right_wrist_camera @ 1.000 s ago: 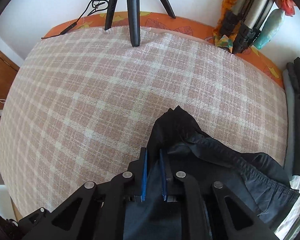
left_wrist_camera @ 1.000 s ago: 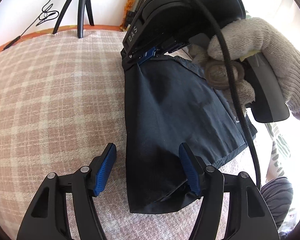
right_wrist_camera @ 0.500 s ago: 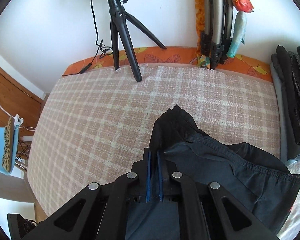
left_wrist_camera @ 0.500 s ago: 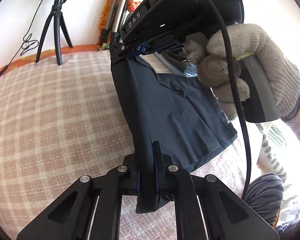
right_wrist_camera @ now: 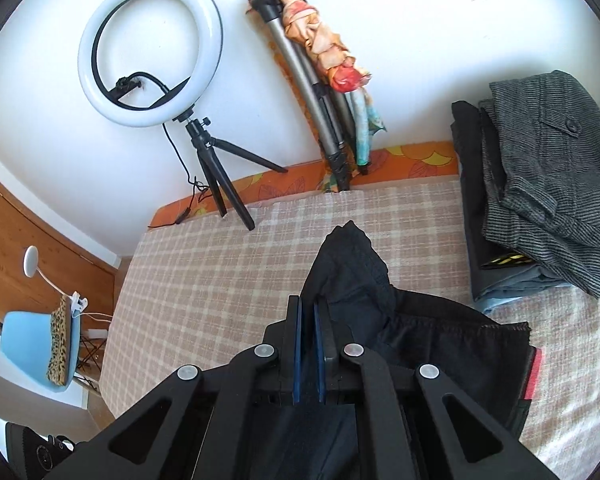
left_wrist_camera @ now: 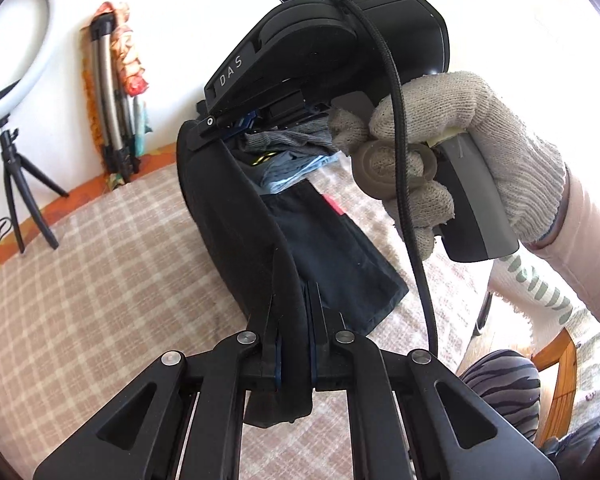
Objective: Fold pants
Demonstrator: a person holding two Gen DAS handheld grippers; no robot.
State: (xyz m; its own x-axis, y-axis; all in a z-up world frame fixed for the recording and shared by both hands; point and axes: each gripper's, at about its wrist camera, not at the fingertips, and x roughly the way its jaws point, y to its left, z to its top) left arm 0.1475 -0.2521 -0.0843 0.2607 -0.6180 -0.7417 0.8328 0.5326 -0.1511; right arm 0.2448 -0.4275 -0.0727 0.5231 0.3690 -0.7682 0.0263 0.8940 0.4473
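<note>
Item: dark pants (left_wrist_camera: 332,256), lifted off the plaid bed cover (left_wrist_camera: 100,280), hanging between two hand-held grippers.

Left gripper (left_wrist_camera: 294,344): jaws drawn close, pinching a fold of the pants that runs straight ahead of its fingers; a short tail of cloth droops beneath it.

Right gripper (right_wrist_camera: 308,344): jaws likewise narrow, clamped on a bunched edge; the waistband spills away to its right and a peak of fabric stands just ahead of its tips. Seen from the left gripper, it sits ahead and above, tilted down, carried by a gloved right hand (left_wrist_camera: 452,152) wrapped round the grip, with a finger through the trigger ring.

Risks, as judged: both holds take only a narrow pinch of slack cloth, so a sharp pull apart could slide the fabric out of either clamp. The loose panel hanging below and right of the left gripper could land creased or doubled if lowered unevenly. The cable (left_wrist_camera: 404,184) crossing the right hand could snag the cloth.

Nearby: stack of folded clothes (right_wrist_camera: 540,200) well to the right gripper's right; ring light (right_wrist_camera: 152,52) ahead-left.
</note>
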